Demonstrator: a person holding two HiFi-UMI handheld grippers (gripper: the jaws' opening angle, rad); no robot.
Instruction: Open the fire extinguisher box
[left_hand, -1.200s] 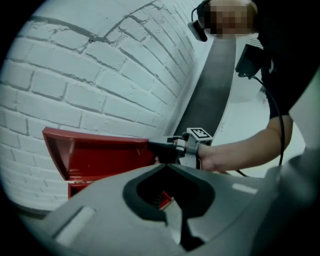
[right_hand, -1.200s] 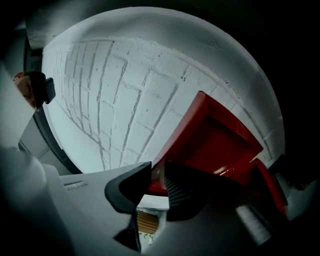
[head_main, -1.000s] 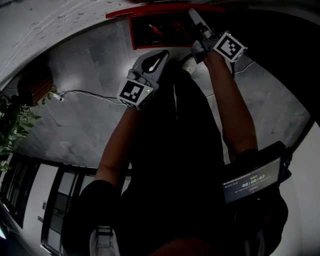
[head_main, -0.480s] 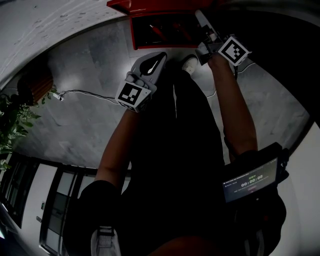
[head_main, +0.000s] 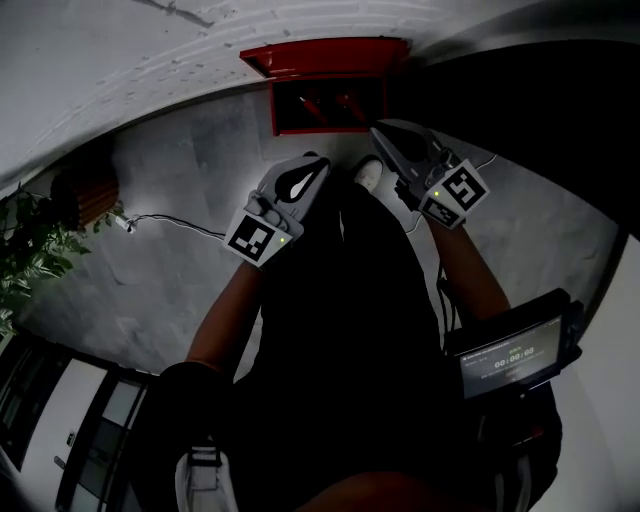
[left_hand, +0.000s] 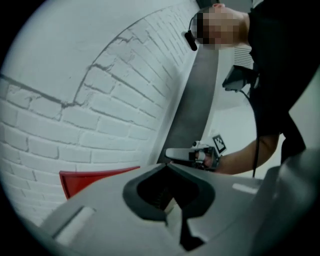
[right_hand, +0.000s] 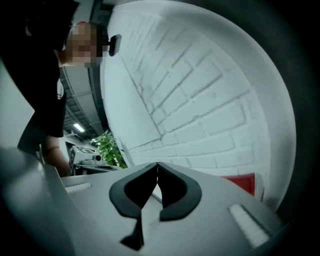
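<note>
— What sits inside the red box (head_main: 325, 52)?
— Too dark and small to tell, just reddish shapes (head_main: 330, 103).
— And the floor (head_main: 190, 190) below the box?
— Hidden by the person's dark clothes (head_main: 340, 330). Far left of the box, the plant (head_main: 20, 250) is cut off by the edge.

White-painted brick wall (head_main: 120, 50) is serving as reference, with a dark crack (left_hand: 100, 65) running across its courses. Grey veined floor (head_main: 170, 270) is meeting the wall's foot. A leafy plant (head_main: 25, 240) is standing near that foot, and a white cable (head_main: 180, 220) is trailing over the floor beside it. Ceiling strip lights (right_hand: 78, 128) are glowing beyond the wall's far end.
</note>
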